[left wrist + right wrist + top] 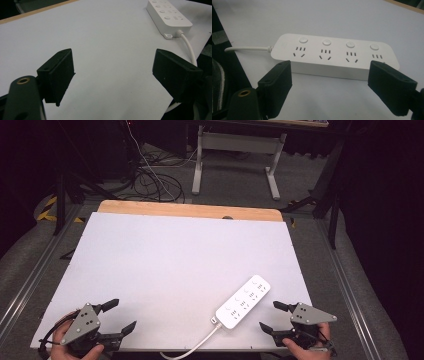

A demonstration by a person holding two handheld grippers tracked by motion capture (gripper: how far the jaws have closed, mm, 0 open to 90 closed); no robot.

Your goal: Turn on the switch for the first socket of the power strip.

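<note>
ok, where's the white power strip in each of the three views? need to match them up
High view: power strip lower right of the white board, lying diagonally, just left of the right gripper.
Left gripper view: top right corner, cord end nearest.
Right gripper view: centre, just beyond the open jaws.
Shared landmark: its white cord, which leaves the strip's near end.

White power strip (pixel 243 301), right gripper (pixel 274 316) beside, jaws apart
</note>
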